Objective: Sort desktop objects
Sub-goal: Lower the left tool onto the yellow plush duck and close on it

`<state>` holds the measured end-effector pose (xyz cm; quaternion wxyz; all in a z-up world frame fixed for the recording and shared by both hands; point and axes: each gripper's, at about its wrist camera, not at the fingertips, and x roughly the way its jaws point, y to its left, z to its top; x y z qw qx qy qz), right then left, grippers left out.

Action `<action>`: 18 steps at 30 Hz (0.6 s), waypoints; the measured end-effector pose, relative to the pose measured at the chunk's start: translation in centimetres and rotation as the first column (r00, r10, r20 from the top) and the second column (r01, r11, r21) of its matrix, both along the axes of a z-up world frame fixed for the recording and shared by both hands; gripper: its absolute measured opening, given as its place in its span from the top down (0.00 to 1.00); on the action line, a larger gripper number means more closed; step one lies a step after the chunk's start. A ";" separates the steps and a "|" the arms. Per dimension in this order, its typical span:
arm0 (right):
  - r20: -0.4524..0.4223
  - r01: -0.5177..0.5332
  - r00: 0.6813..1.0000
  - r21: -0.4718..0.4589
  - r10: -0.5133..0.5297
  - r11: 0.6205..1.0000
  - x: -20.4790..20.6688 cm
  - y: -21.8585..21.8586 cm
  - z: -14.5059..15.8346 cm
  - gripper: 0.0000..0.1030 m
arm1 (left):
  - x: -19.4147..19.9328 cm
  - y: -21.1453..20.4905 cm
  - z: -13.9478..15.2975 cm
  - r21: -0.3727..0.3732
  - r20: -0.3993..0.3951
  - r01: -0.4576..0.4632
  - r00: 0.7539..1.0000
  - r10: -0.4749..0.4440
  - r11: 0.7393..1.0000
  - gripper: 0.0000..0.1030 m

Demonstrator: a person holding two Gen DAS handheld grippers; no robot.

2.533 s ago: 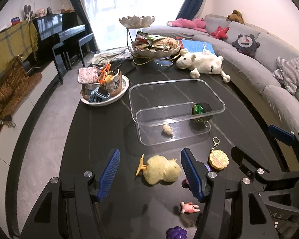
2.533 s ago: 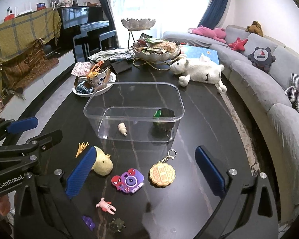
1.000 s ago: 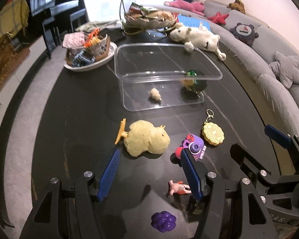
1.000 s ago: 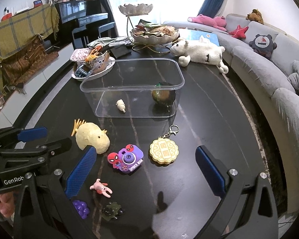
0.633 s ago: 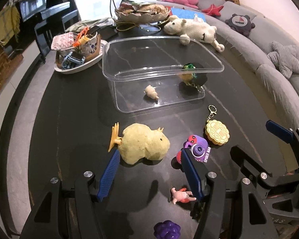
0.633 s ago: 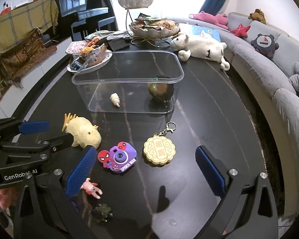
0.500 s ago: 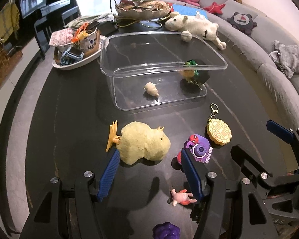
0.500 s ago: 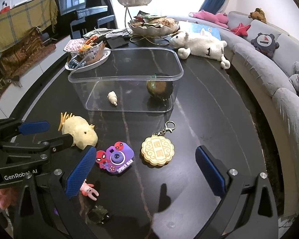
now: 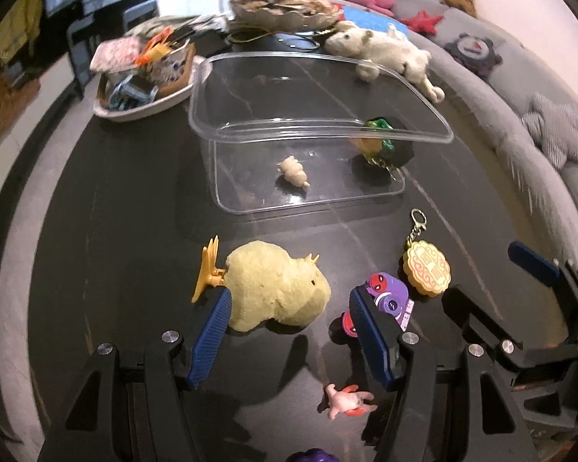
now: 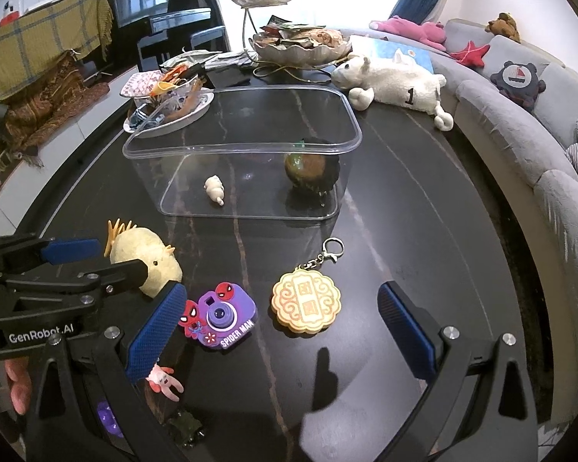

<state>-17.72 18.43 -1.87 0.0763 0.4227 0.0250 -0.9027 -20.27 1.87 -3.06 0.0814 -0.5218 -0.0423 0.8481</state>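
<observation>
- The left gripper stands open over the near part of the dark tabletop; its left pad covers the near edge of the yellow plush chick, its right pad part of the purple camera charm.
- Whether the pads touch the chick cannot be told.
- A purple grape-like toy is cut off at the bottom edge.
- The right gripper is open and empty, above the mooncake keychain.
- Only the right wrist view shows a dark turtle-like figure, hard to make out, and the person's fingers.
- The clear plastic box in the middle holds a small cream figure and a dark green ball.
- A pink figurine lies near; a white plush sheep lies at the far edge.
</observation>
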 end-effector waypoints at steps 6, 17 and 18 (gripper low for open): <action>0.002 -0.021 1.000 -0.007 0.021 1.000 -0.2 -0.3 -0.3 0.04 | -0.5 0.1 -0.2 -0.024 0.033 0.045 0.999 -0.044 0.999 0.42; 0.022 -0.020 1.000 -0.012 0.021 1.000 -0.5 0.0 -1.3 0.04 | -1.3 0.9 -0.7 -0.037 0.038 0.112 0.993 -0.111 0.993 0.42; 0.024 -0.018 1.000 -0.007 0.018 1.000 -0.6 0.0 -1.4 0.04 | -1.4 1.0 -0.7 -0.044 0.036 0.118 0.993 -0.117 0.992 0.42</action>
